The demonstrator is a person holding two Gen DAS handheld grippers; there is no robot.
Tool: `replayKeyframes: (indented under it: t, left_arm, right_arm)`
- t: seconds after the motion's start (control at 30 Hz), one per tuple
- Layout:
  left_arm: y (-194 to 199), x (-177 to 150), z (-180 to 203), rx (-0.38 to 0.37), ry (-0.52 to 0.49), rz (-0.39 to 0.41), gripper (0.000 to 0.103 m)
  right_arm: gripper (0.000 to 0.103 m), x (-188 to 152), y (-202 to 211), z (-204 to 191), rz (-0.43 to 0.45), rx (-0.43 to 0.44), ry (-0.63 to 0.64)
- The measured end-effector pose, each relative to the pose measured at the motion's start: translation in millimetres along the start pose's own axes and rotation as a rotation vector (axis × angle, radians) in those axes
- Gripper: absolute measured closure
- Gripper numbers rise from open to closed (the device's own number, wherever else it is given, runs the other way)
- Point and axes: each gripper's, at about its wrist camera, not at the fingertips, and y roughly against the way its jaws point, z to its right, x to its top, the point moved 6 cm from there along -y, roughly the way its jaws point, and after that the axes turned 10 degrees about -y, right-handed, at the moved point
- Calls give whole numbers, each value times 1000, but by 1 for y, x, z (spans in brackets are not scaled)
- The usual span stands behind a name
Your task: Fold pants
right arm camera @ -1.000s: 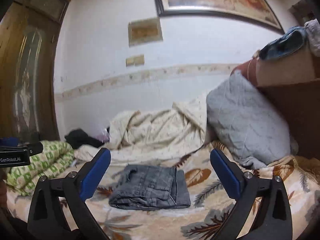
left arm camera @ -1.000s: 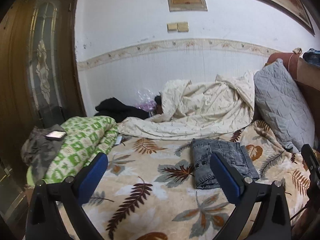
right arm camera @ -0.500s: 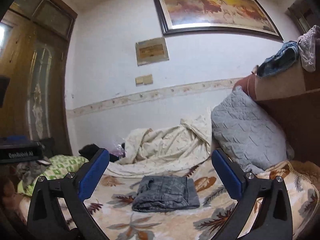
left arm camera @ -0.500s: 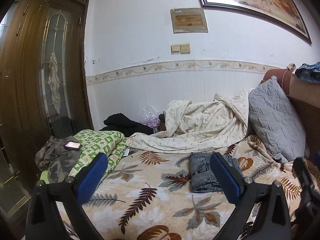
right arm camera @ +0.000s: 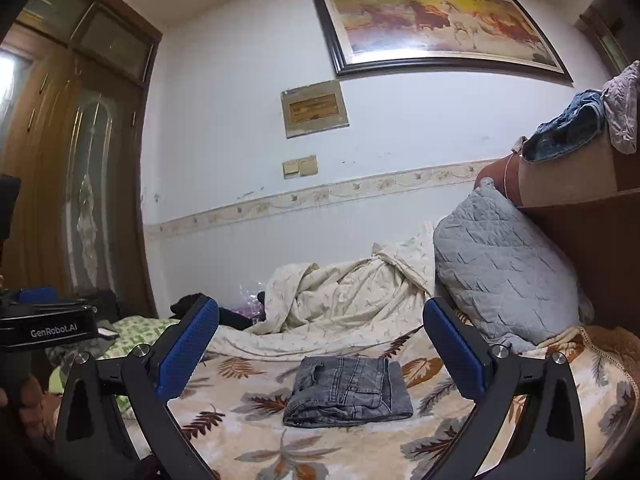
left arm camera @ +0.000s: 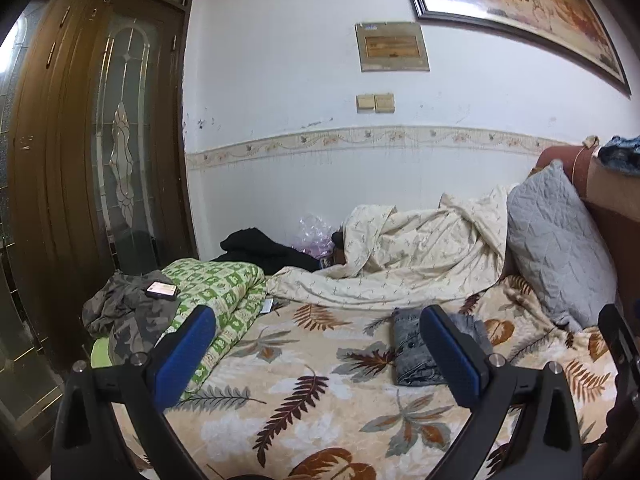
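The grey jeans [right arm camera: 348,390] lie folded in a compact stack on the leaf-patterned bedspread [right arm camera: 288,452]. In the left wrist view the jeans [left arm camera: 412,356] sit partly behind my right-hand blue pad. My left gripper [left arm camera: 318,354] is open and empty, held back from the bed and well short of the jeans. My right gripper [right arm camera: 320,352] is open and empty too, with the jeans framed between its fingers but some way ahead. The left gripper's body [right arm camera: 48,326] shows at the left edge of the right wrist view.
A crumpled cream duvet [left arm camera: 408,264] lies behind the jeans. A grey quilted pillow [left arm camera: 556,256] leans on the headboard at the right. A green patterned quilt [left arm camera: 216,292] with camouflage clothing and a phone [left arm camera: 161,290] lies at the left. A wooden wardrobe [left arm camera: 92,184] stands left.
Both grippers have pulled back and tilted up from the bed; the folded jeans look smaller and farther away. Both stay open and empty.
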Motion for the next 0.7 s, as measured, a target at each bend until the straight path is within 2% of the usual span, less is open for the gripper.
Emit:
replayKeyframes:
  t: [0.33,0.53,0.6,0.7]
  left_arm:
    - [-44,-32,2,-8,11,-119,0]
    - [-68,-45,10,-28,2,-162,0]
    - [-82,-50,16,-77,-7,-182,0]
    - [-123,-61,27,-204,20,-280,0]
  right_arm:
    - [0,-34,-24,2,-102,-33,40]
    - [0,-45,-36,12,-130,-53,57]
    - [0,-49,-47,18,-184,-36,66]
    - [0,-58,-78,39,-333,11,15]
